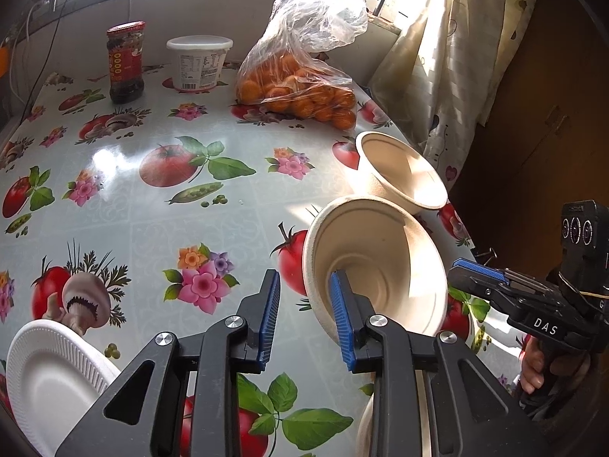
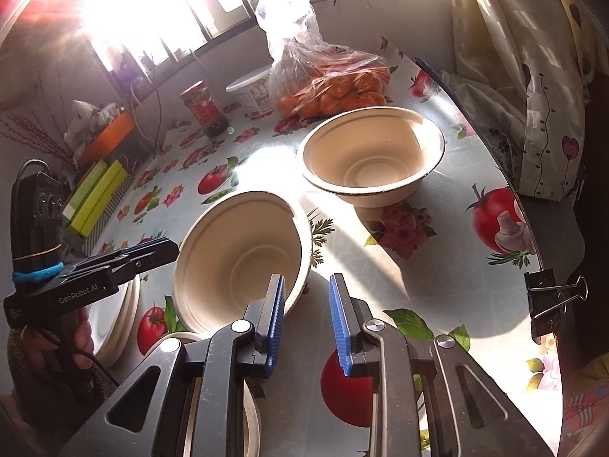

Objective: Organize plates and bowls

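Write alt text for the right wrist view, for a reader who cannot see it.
The right gripper, jaws apart, straddles the near rim of a tilted beige paper bowl on a table with a fruit-print tablecloth. A second bowl sits upright beyond it, before a bag of oranges. The left gripper reaches in from the left.

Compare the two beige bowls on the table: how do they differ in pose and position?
The near bowl is tilted, one side lifted; the far bowl sits flat and upright. The near bowl lies between both grippers; the far bowl stands apart, nearer the bag of oranges. Both look identical in colour and shape, and empty.
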Demonstrator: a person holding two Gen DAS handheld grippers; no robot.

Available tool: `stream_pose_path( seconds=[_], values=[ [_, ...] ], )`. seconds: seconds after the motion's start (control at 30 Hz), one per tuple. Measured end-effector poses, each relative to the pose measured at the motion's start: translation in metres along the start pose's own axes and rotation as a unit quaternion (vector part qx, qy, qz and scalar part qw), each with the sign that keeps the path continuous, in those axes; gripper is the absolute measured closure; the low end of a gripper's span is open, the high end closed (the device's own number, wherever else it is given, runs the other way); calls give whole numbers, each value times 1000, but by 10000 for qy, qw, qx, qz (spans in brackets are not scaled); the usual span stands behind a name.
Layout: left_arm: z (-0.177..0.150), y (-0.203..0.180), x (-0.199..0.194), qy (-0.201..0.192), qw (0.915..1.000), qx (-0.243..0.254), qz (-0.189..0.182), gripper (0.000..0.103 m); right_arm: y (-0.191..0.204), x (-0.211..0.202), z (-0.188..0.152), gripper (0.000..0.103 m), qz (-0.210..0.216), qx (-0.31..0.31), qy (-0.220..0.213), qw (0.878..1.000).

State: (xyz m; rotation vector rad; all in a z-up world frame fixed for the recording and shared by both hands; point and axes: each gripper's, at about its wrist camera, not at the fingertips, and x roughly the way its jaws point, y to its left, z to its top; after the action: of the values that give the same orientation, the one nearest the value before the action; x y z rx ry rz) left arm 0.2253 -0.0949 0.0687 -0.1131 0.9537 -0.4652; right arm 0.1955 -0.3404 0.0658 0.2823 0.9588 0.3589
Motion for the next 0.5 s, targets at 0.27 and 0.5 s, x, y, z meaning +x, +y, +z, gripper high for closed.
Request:
stream_pose_path(
  seconds=[0.27, 0.5],
  values=[
    [0, 2, 5, 49, 9999, -77, -103, 76, -4, 9, -2, 80, 167, 155, 104, 9997],
    [-1, 0, 7, 71, 9995, -110, -271, 76, -1, 11, -2, 86, 299, 157, 128, 9993]
  ],
)
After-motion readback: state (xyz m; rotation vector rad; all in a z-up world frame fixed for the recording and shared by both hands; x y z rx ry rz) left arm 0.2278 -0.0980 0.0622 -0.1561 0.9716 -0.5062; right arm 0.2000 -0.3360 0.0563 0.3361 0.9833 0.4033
